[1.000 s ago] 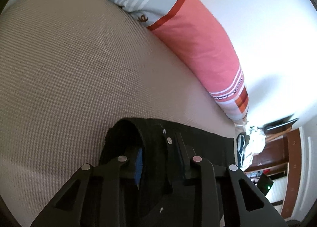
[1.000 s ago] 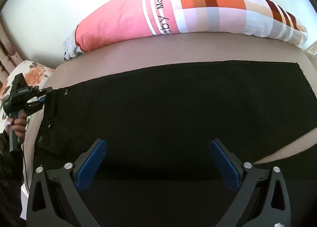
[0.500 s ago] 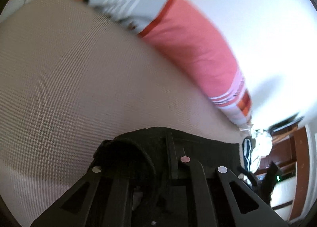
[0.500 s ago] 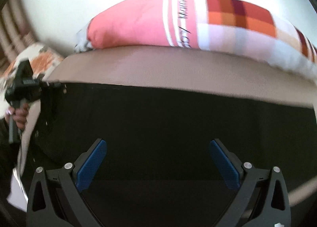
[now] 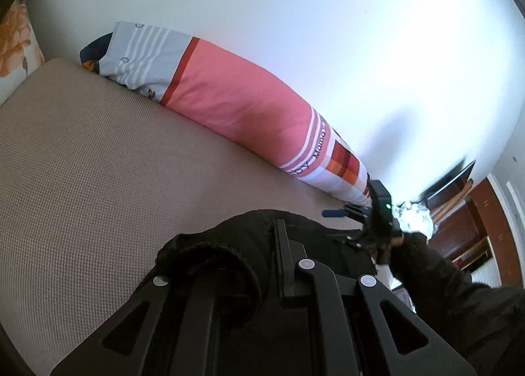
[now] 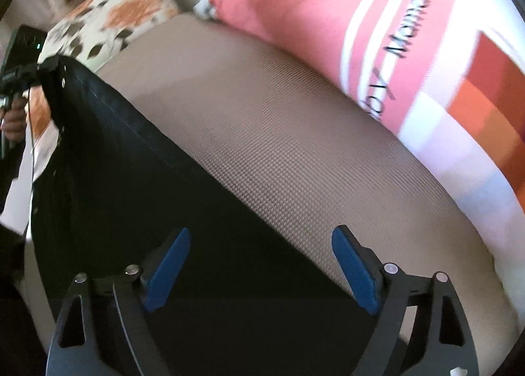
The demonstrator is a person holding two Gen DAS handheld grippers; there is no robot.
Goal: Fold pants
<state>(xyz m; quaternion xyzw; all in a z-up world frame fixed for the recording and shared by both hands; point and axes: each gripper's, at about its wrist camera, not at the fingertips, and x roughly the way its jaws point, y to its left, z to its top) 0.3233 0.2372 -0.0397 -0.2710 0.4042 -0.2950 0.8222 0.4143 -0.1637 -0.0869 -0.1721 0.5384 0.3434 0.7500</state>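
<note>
Black pants [image 6: 131, 195] lie spread on a beige mattress [image 6: 279, 146]. My left gripper [image 5: 262, 244] is shut on the bunched waistband [image 5: 213, 244] and holds it raised off the bed. In the right wrist view the left gripper [image 6: 49, 65] shows at the far left, pinching the waistband corner. My right gripper [image 6: 259, 261] points steeply down over the pants' far long edge. Its jaws are closing, and the blue pads [image 6: 170, 261] stand apart above the cloth without pressing on it. In the left wrist view the right gripper [image 5: 341, 225] hovers beyond the waistband on a dark sleeve [image 5: 443, 277].
A long pink and checked bolster pillow [image 5: 246, 106] lies along the white wall behind the mattress [image 5: 98, 162]. A floral pillow [image 6: 124, 11] sits at the bed's left end. Brown wooden furniture [image 5: 459, 228] stands past the right end.
My left gripper shut on the waistband and lifted it off the bed. The right gripper rolled and swung toward the pants' far edge, and its pads came closer together.
</note>
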